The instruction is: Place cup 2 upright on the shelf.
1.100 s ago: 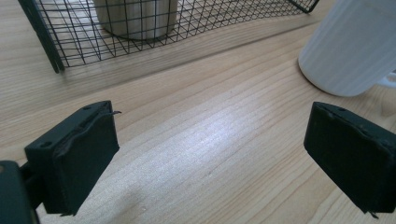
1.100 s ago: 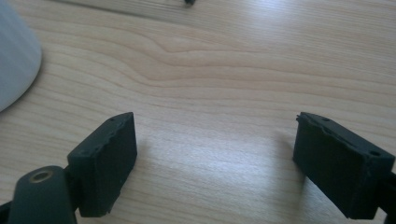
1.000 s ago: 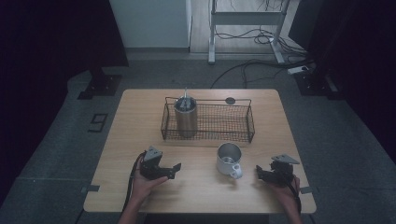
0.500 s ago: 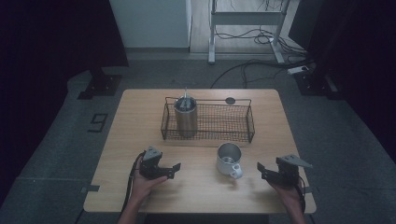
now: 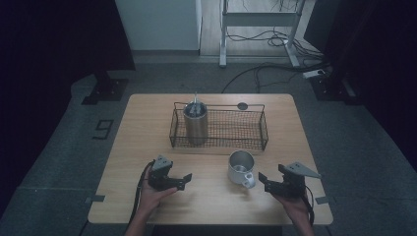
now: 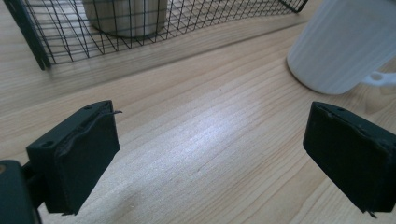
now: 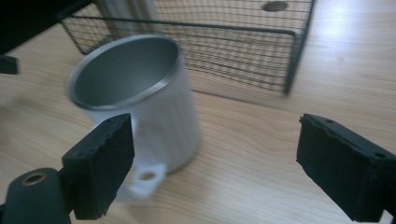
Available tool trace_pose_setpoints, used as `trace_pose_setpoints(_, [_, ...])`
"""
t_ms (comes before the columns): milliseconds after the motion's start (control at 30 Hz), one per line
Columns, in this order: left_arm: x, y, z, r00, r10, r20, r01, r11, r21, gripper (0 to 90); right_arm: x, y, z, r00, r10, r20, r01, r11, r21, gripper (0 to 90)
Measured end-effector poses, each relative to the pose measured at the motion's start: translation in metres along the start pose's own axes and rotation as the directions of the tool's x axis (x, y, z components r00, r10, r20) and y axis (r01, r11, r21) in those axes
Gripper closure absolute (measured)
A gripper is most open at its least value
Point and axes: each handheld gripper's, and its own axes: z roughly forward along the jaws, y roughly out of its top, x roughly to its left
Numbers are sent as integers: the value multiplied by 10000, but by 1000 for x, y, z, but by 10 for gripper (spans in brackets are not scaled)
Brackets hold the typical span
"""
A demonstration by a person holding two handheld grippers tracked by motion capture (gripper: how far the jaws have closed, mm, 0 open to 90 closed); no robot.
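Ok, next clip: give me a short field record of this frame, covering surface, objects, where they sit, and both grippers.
surface: wooden table
basket: black wire basket, toward the far edge
in basket: steel tumbler, upright at its left end
mug: white mug, upright in front of the basket, handle toward the person
left gripper: open, nothing between the jaws
right gripper: jaws just opening, open, beside the mug's handle, not gripping

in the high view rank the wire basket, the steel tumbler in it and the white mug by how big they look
1. wire basket, plainly the largest, long and wide.
2. steel tumbler, standing at the basket's left end.
3. white mug, shorter than the tumbler but about as wide; it sits nearer the camera, so the order of these two is unsure.
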Motion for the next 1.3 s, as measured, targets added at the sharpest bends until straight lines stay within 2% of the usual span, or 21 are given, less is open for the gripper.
trace_pose_setpoints(67, [1, 0, -2, 10000, -44, -1, 43, 10000, -75, 34, 6, 2, 0, 9998, -1, -184, 0, 10000, -57, 108])
trace_pose_setpoints(300, [3, -1, -3, 9999, -101, 134, 103, 9999, -107, 34, 22, 10, 8, 9987, -335, -372, 339, 9994, 79, 85])
trace_pose_setpoints(467, [3, -2, -3, 9999, -99, 104, 100, 9999, -91, 35, 29, 15, 19, 9986, -327, -424, 335, 9993, 183, 63])
trace_pose_setpoints(700, [0, -4, -8, 10000, -78, 33, 79, 9998, -183, 35, 44, 18, 31, 9966, -718, -407, 736, 9963, 442, 28])
trace_pose_setpoints(967, [3, -2, -10, 9998, -200, -21, 199, 9995, -256, 35, 47, 21, 44, 9959, -864, -272, 883, 9931, 769, 0])
trace_pose_setpoints(1200, [1, -1, -10, 10000, -54, -65, 52, 9995, -322, 37, 55, 25, 51, 9904, -1352, -274, 1372, 9864, 902, 0])
trace_pose_setpoints(1300, [1, -2, -11, 10000, -47, -64, 45, 9994, -344, 37, 58, 25, 58, 9899, -1387, -300, 1412, 9840, 1089, 0])
